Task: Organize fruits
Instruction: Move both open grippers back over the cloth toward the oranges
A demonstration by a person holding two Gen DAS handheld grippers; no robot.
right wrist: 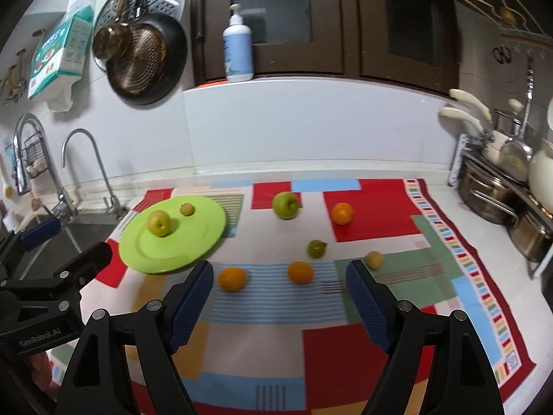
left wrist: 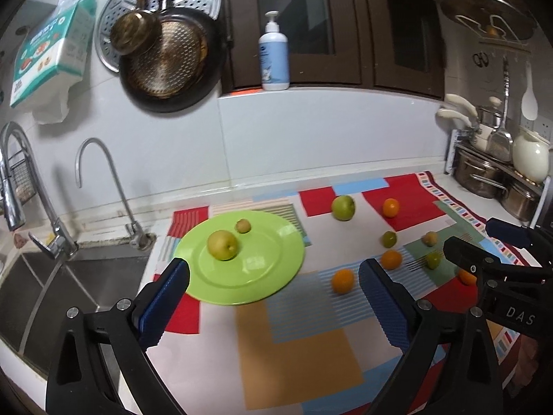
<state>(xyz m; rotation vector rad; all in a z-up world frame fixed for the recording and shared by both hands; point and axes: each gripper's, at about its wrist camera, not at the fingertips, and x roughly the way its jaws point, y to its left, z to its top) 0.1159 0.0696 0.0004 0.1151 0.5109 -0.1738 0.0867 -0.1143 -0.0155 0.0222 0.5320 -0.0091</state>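
Observation:
A lime-green plate lies at the left end of a patchwork cloth. On it sit a yellow-green apple and a small yellowish fruit. Loose on the cloth are a green apple, several oranges, one of them near the plate, and a few small green and yellow fruits. My left gripper hovers open before the plate, holding nothing. My right gripper is open over the cloth, nothing between its pads.
A steel sink with two taps lies left of the plate. Pans hang on the wall above. A soap bottle stands on the window ledge. A rack of pots crowds the right end of the counter.

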